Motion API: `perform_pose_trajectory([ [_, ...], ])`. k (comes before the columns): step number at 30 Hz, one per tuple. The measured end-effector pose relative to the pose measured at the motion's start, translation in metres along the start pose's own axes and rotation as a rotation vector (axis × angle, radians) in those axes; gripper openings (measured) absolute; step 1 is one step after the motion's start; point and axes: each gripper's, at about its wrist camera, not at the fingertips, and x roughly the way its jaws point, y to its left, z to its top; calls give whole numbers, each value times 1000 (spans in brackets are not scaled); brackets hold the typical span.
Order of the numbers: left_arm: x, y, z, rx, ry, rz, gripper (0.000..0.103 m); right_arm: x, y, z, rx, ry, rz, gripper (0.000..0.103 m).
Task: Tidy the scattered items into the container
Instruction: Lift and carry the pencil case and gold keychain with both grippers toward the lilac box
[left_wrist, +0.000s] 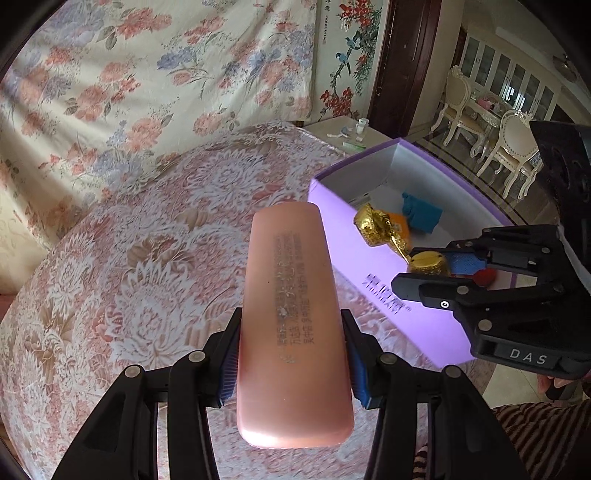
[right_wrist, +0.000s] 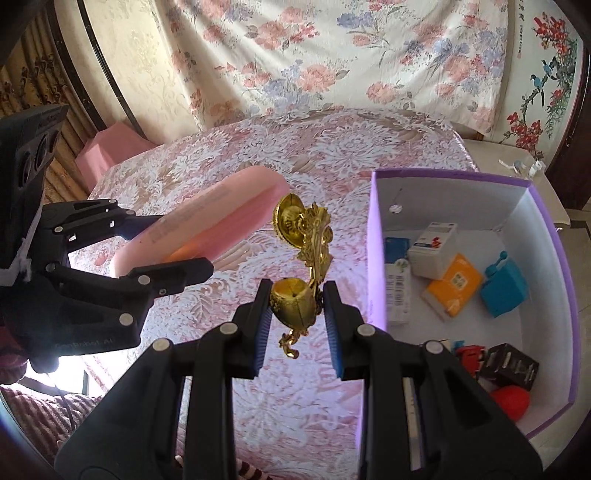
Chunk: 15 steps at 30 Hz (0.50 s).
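Observation:
My left gripper (left_wrist: 293, 362) is shut on a long pink case (left_wrist: 291, 314), its blue pads pressing both long sides, held in the air over the lace-covered table (left_wrist: 147, 277). My right gripper (right_wrist: 295, 306) is shut on the round end of a gold ornament (right_wrist: 314, 236), which sticks up and forward from the jaws. An open purple box (right_wrist: 376, 240) sits at the table's right side, just right of the ornament. In the left wrist view the right gripper (left_wrist: 428, 269) hangs by the box's near wall (left_wrist: 369, 258). In the right wrist view the left gripper (right_wrist: 173, 245) holds the case (right_wrist: 207, 225) at the left.
Inside the box lie a white carton (right_wrist: 432, 251), an orange carton (right_wrist: 452, 286), a blue item (right_wrist: 504, 284), a black carton (right_wrist: 509, 365) and a red item (right_wrist: 511, 402). A floral sheet (left_wrist: 147, 74) hangs behind. A small side table (left_wrist: 351, 136) stands past the box.

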Motion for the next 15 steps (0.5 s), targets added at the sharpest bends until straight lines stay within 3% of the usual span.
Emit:
perform_pose_trajectory([
  [15,22,-81,46,75,-19,-70,49,-26,-91,-31,137,12,-80,30],
])
